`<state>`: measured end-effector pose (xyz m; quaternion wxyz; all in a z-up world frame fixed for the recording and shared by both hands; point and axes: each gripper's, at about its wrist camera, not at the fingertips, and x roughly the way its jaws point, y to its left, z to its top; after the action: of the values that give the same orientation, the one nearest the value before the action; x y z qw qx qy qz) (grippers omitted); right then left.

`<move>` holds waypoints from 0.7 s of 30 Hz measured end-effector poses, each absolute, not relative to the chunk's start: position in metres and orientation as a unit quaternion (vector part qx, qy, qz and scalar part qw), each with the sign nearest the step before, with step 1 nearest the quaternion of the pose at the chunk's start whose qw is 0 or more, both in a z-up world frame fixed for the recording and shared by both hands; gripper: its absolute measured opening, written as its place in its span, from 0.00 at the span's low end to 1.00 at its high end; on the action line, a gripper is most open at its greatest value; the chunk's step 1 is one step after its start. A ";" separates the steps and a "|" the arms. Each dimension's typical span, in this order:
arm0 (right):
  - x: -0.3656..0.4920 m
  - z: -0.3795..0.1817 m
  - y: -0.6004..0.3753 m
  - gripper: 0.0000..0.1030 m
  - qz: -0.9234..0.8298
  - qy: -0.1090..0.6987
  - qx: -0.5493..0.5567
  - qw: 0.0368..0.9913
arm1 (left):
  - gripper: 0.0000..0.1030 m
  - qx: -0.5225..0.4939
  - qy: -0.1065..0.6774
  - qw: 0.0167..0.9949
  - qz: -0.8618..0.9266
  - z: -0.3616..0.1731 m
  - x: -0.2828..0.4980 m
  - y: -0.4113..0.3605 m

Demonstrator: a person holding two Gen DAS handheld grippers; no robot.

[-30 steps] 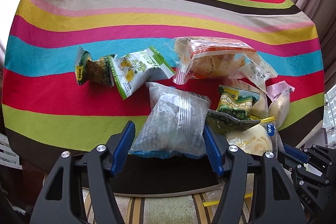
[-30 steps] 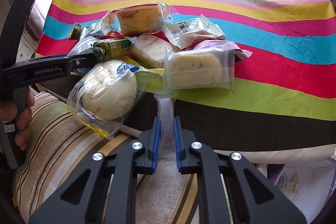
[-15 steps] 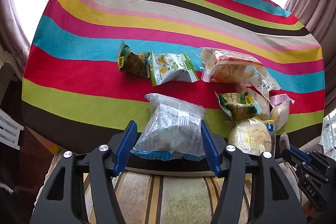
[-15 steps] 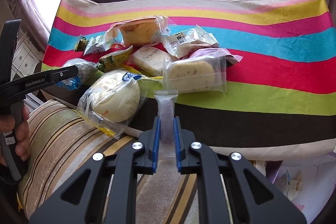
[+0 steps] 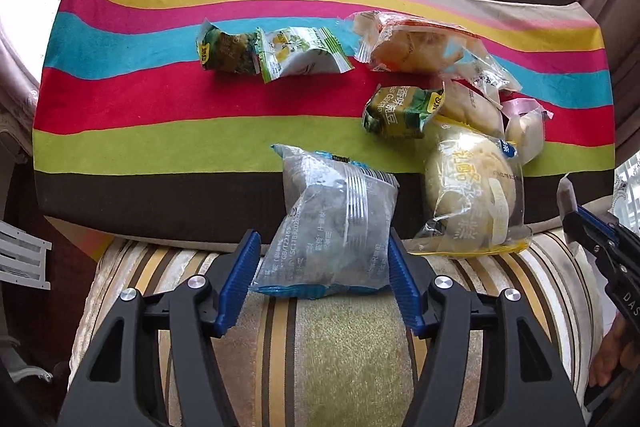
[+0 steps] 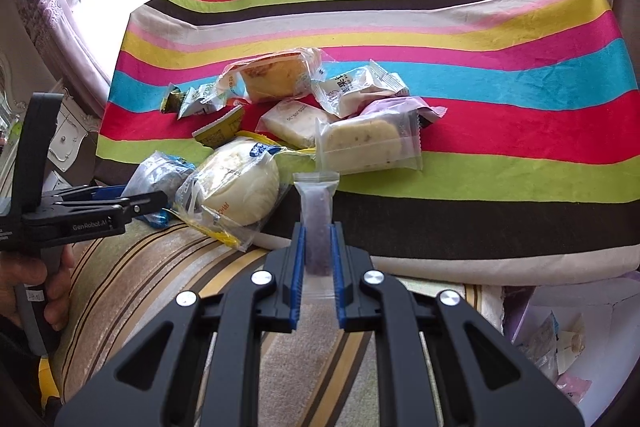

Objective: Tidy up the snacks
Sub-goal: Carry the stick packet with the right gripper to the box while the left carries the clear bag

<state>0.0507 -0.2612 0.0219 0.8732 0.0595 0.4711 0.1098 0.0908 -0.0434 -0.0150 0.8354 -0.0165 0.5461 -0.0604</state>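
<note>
Two packets are in my grip, one per tool. My left gripper (image 5: 324,269) has its jaws clenched across the wide silvery-grey plastic snack pouch with blue end seals (image 5: 334,223), held off the edge of the rainbow-striped tablecloth (image 5: 160,99) and above the beige striped sofa cushion (image 5: 344,359). Further right on the cloth, the loose heap remains: a round pale bun in clear yellow-edged wrap (image 5: 472,195) overhanging the edge, with a green foil sachet (image 5: 400,111) just behind it. My right gripper (image 6: 316,259) has its jaws closed on a slim clear sachet with purple filling (image 6: 316,223), upright between the pads. I judge both items to be in transit. To do this well, I should keep each packet level, avoid squeezing harder on the soft pouch, and steer clear of the overhanging bun.
</note>
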 end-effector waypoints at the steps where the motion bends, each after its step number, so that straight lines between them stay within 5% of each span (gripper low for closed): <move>1: 0.049 0.023 -0.263 0.12 0.111 0.469 0.062 0.874 | 0.57 -0.013 0.545 0.836 -0.059 -0.015 0.091 -0.045; 4: 0.041 0.028 -0.268 0.12 0.111 0.464 0.072 0.876 | 0.53 0.007 0.537 0.842 -0.051 -0.011 0.085 -0.051; 5: 0.039 0.029 -0.271 0.12 0.111 0.463 0.076 0.876 | 0.43 0.002 0.533 0.844 -0.050 -0.009 0.083 -0.051; 21: 0.013 0.038 -0.310 0.12 0.093 0.441 0.127 0.883 | 0.42 -0.036 0.490 0.869 -0.063 0.034 0.041 -0.051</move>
<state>0.0133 -0.3096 0.0379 0.8833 0.1275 0.4413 0.0934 0.0406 -0.0513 0.0340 0.8689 -0.0359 0.4896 -0.0632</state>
